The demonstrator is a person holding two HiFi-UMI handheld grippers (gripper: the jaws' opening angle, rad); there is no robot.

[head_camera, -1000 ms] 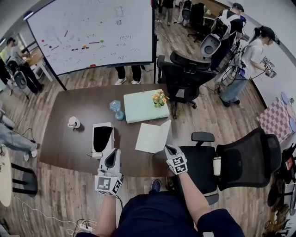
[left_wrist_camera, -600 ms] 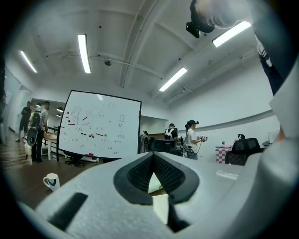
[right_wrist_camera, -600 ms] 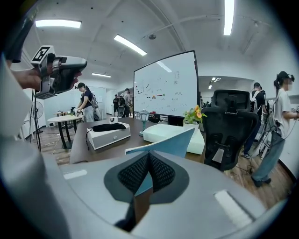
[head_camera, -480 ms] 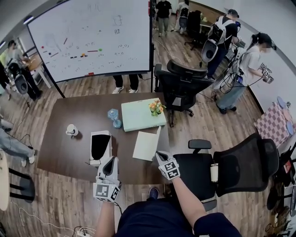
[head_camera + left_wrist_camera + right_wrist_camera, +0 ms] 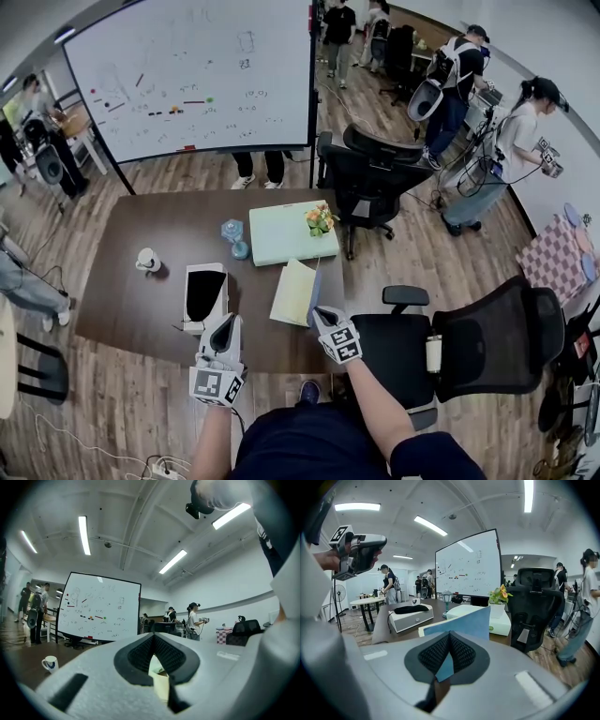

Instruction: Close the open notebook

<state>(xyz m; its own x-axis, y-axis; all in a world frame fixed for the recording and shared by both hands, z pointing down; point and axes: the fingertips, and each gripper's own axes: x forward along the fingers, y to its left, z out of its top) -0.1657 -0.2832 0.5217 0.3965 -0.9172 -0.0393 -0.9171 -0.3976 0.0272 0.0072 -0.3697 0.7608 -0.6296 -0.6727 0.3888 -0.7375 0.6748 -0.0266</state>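
White box (image 5: pixel 208 270) left of notebook (image 5: pixel 293 292), green box (image 5: pixel 281 234) behind; right gripper (image 5: pixel 320 312) pinches its cover, left gripper (image 5: pixel 223 324) clenched empty.

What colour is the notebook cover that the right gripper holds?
Light blue notebook cover; clearest in right gripper view.

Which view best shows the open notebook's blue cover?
The right gripper view: the blue cover stands tilted, pinched in the right gripper's jaws. The head view shows the notebook small, cover edge-on. The left gripper view shows nothing clearly of it.
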